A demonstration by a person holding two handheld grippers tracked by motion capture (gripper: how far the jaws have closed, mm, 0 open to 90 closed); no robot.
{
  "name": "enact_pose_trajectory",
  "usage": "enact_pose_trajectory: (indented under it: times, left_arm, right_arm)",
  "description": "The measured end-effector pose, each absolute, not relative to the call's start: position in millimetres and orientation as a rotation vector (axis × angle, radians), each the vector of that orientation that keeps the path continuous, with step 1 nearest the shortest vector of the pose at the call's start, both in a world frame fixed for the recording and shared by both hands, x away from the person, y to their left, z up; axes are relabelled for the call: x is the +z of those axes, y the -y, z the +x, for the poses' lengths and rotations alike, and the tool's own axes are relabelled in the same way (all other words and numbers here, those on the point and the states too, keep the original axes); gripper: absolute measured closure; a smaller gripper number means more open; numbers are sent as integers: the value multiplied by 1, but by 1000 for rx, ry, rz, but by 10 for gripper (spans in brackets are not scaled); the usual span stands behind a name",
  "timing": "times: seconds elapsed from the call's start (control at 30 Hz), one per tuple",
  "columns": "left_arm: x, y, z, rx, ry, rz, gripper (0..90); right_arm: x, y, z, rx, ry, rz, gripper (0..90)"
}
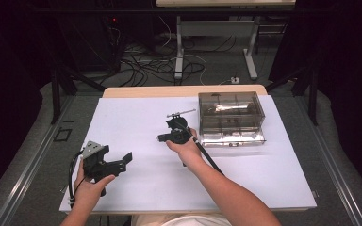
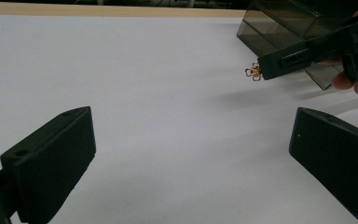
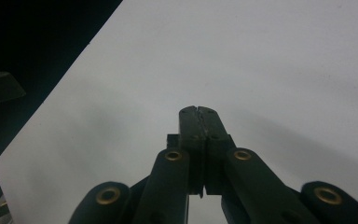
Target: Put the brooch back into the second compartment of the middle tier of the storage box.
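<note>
- Gold in colour, a small ornament of little rings, perhaps an earring (image 2: 253,71), is pinched at the very tip of the right hand-held gripper (image 2: 261,69); the left gripper view shows it in the air above the white sheet, clear of the surface.
- The right hand-held gripper's jaws are pressed together, as the right gripper view (image 3: 198,111) shows, with only the thin piece between their tips.
- In the high view this hand-held gripper (image 1: 176,129) sits near the middle of the worktop (image 1: 136,117), just beside the smoky clear compartment box (image 1: 231,117), which stands at the far right corner with its lid down.
- The left hand-held gripper (image 1: 115,162) rests near the front left corner, its jaws spread wide apart and holding nothing; its two black pads (image 2: 51,154) frame bare white sheet.
- Judging the progress: the pick-up looks done, since the piece is lifted and held.
- What seems left is either to set it down on the open sheet or to hand it toward the waiting left hand-held gripper; which of the two I cannot tell.
- The piece is tiny and held by its edge, so it could slip or swing if the grip loosens.
</note>
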State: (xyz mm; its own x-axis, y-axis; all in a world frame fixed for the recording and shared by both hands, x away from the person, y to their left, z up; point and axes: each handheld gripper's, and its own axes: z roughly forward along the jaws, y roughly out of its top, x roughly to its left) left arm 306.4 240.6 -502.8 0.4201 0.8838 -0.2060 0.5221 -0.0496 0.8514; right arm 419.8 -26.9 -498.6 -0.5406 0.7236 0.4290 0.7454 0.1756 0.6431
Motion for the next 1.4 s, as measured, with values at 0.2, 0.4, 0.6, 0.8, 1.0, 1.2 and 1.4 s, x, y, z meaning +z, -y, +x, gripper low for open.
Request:
enact_pose_trajectory:
  times: [0.2,0.4,0.6,0.8,1.0,1.2,1.4]
  left_arm:
    - [-503,-241,306,472,-1232,1711,5]
    - [-503,-241,306,473,-1232,1713,5]
    - [-503,-240,307,472,-1233,1712,5]
    - [-503,-240,307,476,-1232,1713,5]
    - [-504,-240,307,476,-1234,1714,5]
    - [-504,-240,308,479,-1234,1716,5]
    - [-504,-240,308,472,-1237,1717,5]
  right_arm:
    - [-495,36,418,-1332,2386,-1504,898]
    - [-491,47,416,-1334,2390,-1512,898]
    - [-489,62,415,-1348,2368,-1539,898]
    - [-488,76,415,-1360,2347,-1577,898]
    - [-486,89,414,-1377,2329,-1597,898]
    - [-485,103,414,-1405,2296,-1622,898]
    - [-485,117,413,-1410,2285,-1658,898]
